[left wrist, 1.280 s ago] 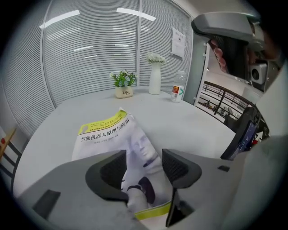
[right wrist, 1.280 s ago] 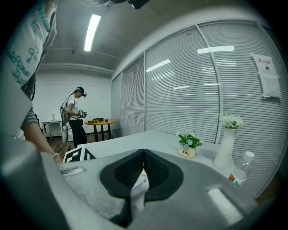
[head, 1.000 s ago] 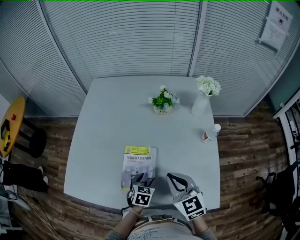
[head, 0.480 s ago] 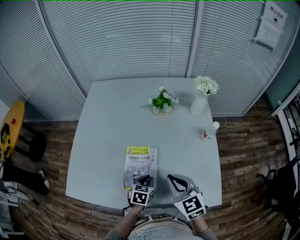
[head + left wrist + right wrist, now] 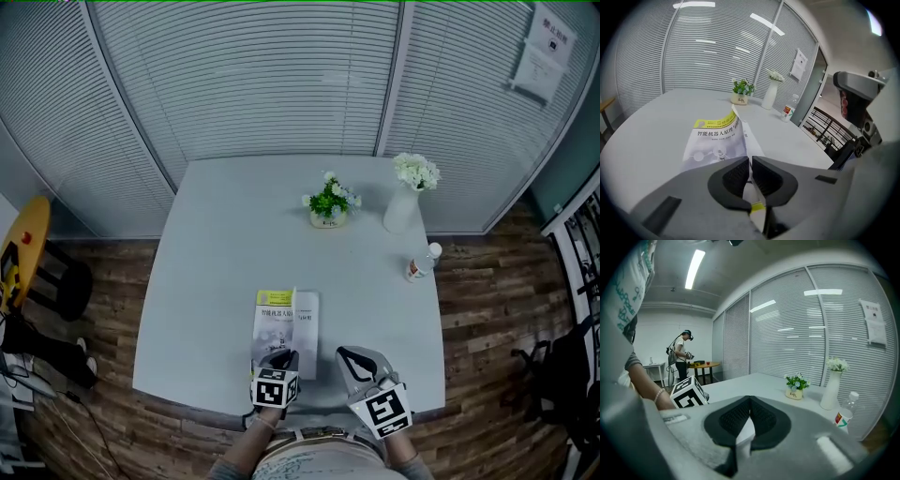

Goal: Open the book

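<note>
The book [image 5: 277, 323] lies near the front edge of the white table [image 5: 225, 244]. Its yellow-topped cover is lifted along the right edge, and a white page shows beneath it. My left gripper [image 5: 280, 359] is at the book's near end. In the left gripper view its jaws are closing, and the pads of the left gripper [image 5: 750, 162] pinch the raised edge of the book's cover [image 5: 718, 140]. My right gripper [image 5: 350, 357] rests to the right of the book. In the right gripper view the right gripper [image 5: 750, 402] is shut with nothing between its pads.
A small potted plant [image 5: 329, 204], a white vase of flowers [image 5: 405, 202] and a bottle [image 5: 420, 265] stand at the table's far right. A yellow stool [image 5: 19, 253] is at the left. A person [image 5: 682, 355] stands far off in the right gripper view.
The left gripper's jaws closed on the cover's edge and rose a little. The cover, flat before, is now partly lifted and a white page shows. The right gripper stayed still.
</note>
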Available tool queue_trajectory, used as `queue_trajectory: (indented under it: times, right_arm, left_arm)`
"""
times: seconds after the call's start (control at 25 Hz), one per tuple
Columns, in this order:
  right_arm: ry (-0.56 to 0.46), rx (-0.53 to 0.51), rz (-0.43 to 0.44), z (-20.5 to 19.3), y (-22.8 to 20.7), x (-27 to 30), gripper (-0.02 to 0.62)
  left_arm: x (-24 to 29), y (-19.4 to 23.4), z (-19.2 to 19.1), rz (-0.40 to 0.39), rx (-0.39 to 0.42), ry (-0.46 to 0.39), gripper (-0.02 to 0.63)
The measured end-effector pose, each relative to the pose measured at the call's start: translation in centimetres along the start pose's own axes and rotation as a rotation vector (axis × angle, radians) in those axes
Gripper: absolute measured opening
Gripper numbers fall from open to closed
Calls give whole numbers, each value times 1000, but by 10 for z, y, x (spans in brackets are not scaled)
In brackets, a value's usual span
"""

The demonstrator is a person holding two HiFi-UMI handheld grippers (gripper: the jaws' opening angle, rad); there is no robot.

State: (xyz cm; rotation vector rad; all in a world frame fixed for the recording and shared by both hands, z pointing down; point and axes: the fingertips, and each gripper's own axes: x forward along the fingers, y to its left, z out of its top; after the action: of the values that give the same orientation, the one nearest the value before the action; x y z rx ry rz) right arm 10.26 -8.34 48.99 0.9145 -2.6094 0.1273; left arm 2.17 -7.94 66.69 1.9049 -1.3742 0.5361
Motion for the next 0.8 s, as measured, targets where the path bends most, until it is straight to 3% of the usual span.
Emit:
queue_trajectory:
  times: [0.28,0.8]
  right_arm:
    - [-10,-3,-13,0,8,11,2]
    - [11,37,-102,9,23,44,3]
  left_arm:
    - [-6,11,2,-32,-30,2,18]
    - [-10,39,1,-138,18,65,18]
